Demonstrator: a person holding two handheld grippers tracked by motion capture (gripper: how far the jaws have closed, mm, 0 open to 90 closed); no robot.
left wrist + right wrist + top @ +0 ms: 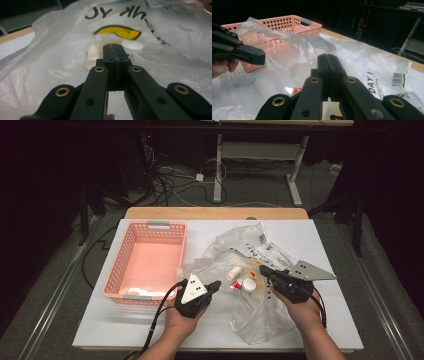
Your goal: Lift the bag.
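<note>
- Left gripper: jaws fully closed, pinching the near edge of the plastic bag.
- Right gripper: jaws closed too, clamped on the bag film.
- Bag lies mid-table, small white bottle inside.
- Pink basket just left of it.
</note>
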